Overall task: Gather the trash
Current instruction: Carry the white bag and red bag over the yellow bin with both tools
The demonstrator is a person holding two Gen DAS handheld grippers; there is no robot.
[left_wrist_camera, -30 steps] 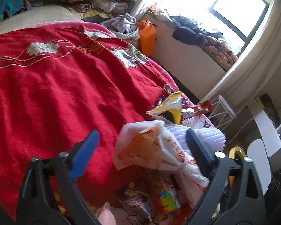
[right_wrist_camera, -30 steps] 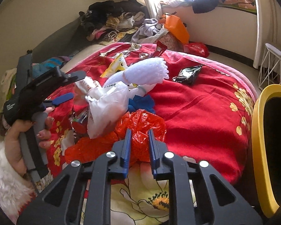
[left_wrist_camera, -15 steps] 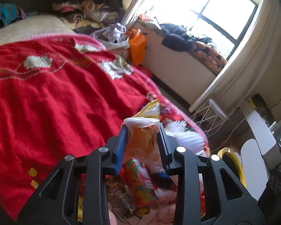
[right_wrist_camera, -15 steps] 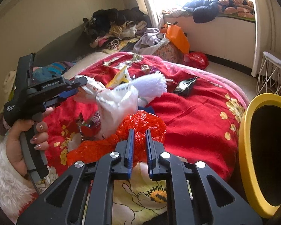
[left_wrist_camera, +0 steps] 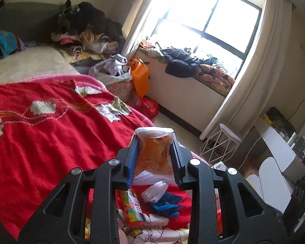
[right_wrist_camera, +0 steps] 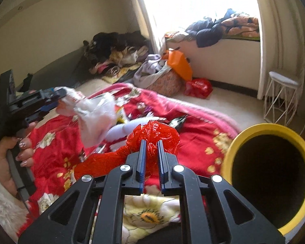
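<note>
My left gripper [left_wrist_camera: 154, 142] is shut on a white plastic bag [left_wrist_camera: 155, 154] with orange print, lifted above the red blanket [left_wrist_camera: 50, 134]. The right wrist view shows that same left gripper [right_wrist_camera: 57, 98] at the left, in a hand, with the white bag [right_wrist_camera: 95, 118] hanging from it. My right gripper [right_wrist_camera: 151, 148] is shut on a crumpled red plastic bag [right_wrist_camera: 152, 132] that trails down to the blanket [right_wrist_camera: 193, 142]. Beside it on the right stands a yellow bin [right_wrist_camera: 268, 174] with a dark inside. Snack wrappers [left_wrist_camera: 132, 207] and a blue scrap [left_wrist_camera: 168, 203] lie on the bed below.
A white wire stool [right_wrist_camera: 280, 99] stands by the curtain. An orange bag [right_wrist_camera: 180, 65], a red bag [right_wrist_camera: 199, 87] and a heap of clothes [right_wrist_camera: 116, 55] lie beyond the bed. A black wrapper [right_wrist_camera: 178, 121] and a white foam piece [right_wrist_camera: 124, 130] rest on the blanket.
The left gripper closed on the white bag and raised it off the bed. The right gripper, holding the red bag, rose and drew back; the yellow bin now shows larger.
</note>
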